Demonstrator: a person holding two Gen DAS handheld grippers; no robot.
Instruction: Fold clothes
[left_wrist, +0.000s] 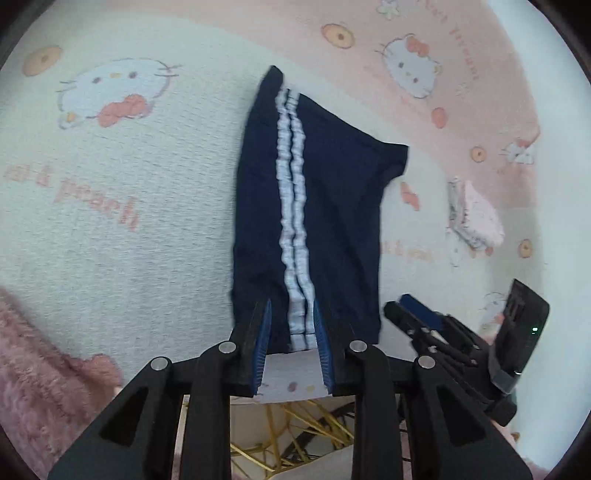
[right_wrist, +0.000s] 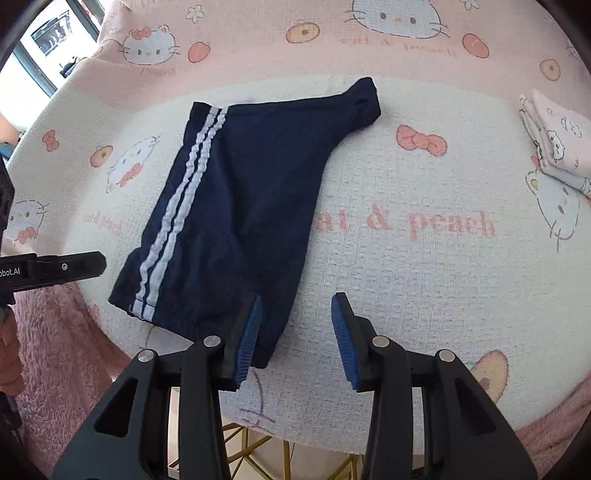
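Note:
Navy shorts with two white side stripes lie folded flat on the cartoon-cat blanket, the crotch point sticking out to the right. My left gripper hovers over the near hem with its jaws apart, the stripes showing between the blue pads, which do not press on the cloth. In the right wrist view the shorts lie left of centre. My right gripper is open, with its left fingertip over the shorts' near right corner and its right one over bare blanket. The left gripper shows side-on beside the shorts' near left corner.
A small stack of folded pink and white printed clothes sits on the right of the blanket. The right gripper shows at the lower right of the left wrist view. Pink fluffy fabric hangs below the table edge, above gold wire legs.

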